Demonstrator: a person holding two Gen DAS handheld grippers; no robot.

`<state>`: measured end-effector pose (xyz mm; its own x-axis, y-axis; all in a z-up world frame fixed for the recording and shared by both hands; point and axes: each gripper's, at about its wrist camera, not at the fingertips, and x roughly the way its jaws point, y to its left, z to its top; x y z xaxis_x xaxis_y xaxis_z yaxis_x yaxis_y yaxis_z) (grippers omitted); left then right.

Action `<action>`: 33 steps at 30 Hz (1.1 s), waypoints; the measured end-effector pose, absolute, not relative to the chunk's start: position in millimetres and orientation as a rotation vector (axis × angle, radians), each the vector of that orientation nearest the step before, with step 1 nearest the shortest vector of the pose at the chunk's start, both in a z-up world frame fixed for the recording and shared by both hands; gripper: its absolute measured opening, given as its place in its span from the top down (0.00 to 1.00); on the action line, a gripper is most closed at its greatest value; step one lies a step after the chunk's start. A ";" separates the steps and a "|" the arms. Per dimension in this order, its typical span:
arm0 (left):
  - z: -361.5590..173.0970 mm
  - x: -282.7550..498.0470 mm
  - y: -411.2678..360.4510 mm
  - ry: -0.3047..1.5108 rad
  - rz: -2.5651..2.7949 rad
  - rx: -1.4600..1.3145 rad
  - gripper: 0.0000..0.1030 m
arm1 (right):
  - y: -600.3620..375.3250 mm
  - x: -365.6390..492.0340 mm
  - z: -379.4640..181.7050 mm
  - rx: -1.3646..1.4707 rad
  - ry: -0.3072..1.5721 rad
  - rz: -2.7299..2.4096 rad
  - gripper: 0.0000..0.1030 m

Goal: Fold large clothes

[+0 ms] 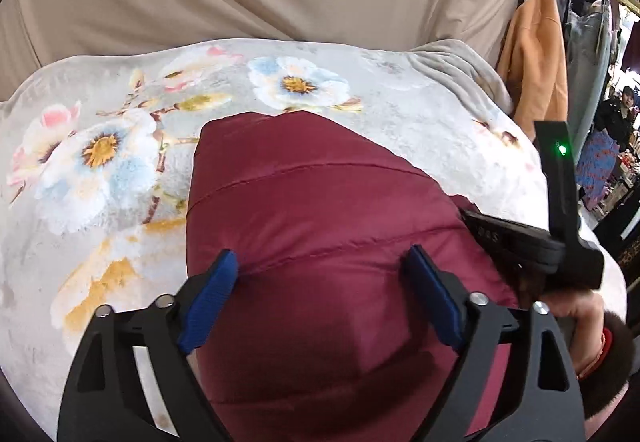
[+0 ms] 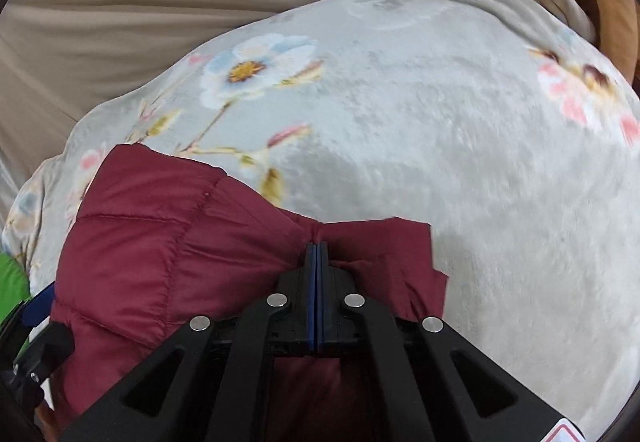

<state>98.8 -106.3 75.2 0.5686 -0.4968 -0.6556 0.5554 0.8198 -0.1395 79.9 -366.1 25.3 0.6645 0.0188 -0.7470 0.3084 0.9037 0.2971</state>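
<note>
Our right gripper pinches the maroon jacket's edge; our left gripper spreads wide over its quilted middle — the jacket stretches ahead across the floral blanket.

Raised marking, maybe "DAS", on black gripper body, barely legible

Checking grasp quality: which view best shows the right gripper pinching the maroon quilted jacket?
The right wrist view: the right gripper is shut on the maroon quilted jacket. The left wrist view shows only its body beside the jacket.
</note>
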 end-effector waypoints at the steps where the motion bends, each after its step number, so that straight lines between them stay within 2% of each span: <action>1: 73.0 98.7 -106.8 0.740 -0.618 0.086 0.15 | -366.4 79.6 23.4 0.414 0.830 -0.175 1.00; 3: 68.0 99.8 -107.5 0.735 -0.603 0.085 0.11 | -362.2 81.5 21.1 0.386 0.825 -0.192 1.00; 8: 64.1 100.2 -110.0 0.726 -0.573 0.117 0.10 | -368.4 67.7 38.1 0.434 0.799 -0.219 1.00; 10: 64.6 98.4 -109.4 0.723 -0.563 0.118 0.10 | -368.2 45.0 59.3 0.478 0.750 -0.175 0.91; 14: 65.3 98.8 -108.0 0.726 -0.555 0.114 0.10 | -343.1 -18.7 93.9 0.380 0.721 -0.090 0.90; 20: 70.6 95.2 -105.0 0.726 -0.551 0.105 0.11 | -311.8 -83.7 67.7 0.320 0.845 -0.044 0.90; 26: 80.9 77.4 -89.7 0.708 -0.558 0.087 0.12 | -301.2 -90.5 16.2 0.340 0.924 -0.037 0.90; 33: 79.5 50.6 -67.2 0.706 -0.554 0.106 0.12 | -301.7 -90.2 21.1 0.338 0.934 -0.051 0.90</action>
<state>50.6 -67.2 79.5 0.6243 -0.4465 -0.6410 0.5163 0.8516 -0.0904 -90.2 -301.7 21.1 0.5978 0.1024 -0.7951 0.1879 0.9463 0.2631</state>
